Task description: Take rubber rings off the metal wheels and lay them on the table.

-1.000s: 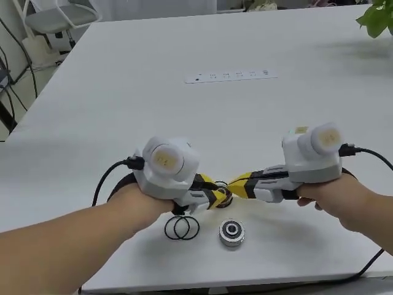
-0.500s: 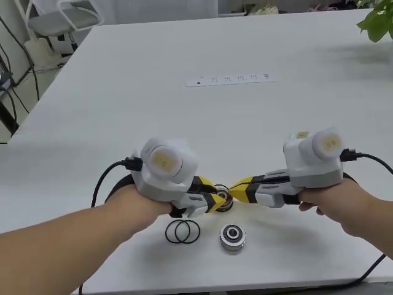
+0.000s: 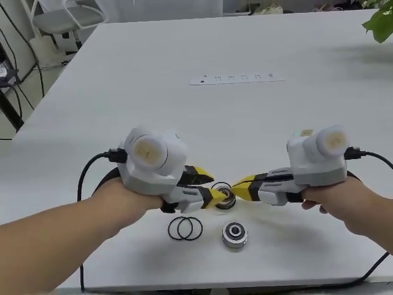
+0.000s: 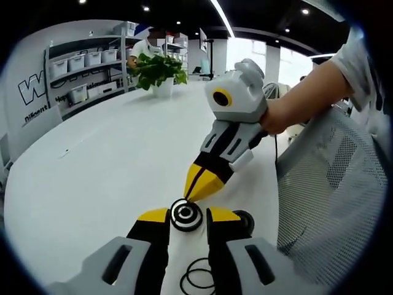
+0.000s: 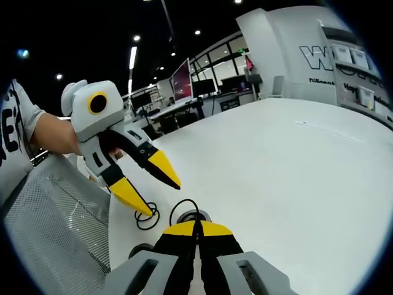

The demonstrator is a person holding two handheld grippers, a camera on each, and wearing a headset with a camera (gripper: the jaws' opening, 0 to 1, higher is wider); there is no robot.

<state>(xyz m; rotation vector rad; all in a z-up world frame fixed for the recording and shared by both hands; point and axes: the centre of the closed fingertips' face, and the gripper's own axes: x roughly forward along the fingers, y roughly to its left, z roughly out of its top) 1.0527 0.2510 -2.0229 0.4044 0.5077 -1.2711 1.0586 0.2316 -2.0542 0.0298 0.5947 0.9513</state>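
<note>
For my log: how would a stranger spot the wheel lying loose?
Near the white table's front edge lie two black rubber rings. The loose wheel lies flat right of them, apart from the left tongs and right tongs, unlike the other wheel between their tips.

The white table (image 3: 184, 61) is stretching away wide, a power strip (image 3: 236, 78) lying across its far middle. Off the far-left corner a chair (image 3: 61, 18) is standing on pale floor (image 3: 46, 64), cables (image 3: 15, 86) trailing nearby. A plant (image 3: 379, 21) is leaning in at far right. In the left gripper view, shelves (image 4: 80, 64) are carrying bins along a lettered wall (image 4: 31, 92), windows (image 4: 270, 61) are glowing, and strip lights (image 4: 220, 13) are running across a dark ceiling. In the right gripper view, monitors (image 5: 183, 80) are lining a far desk.
</note>
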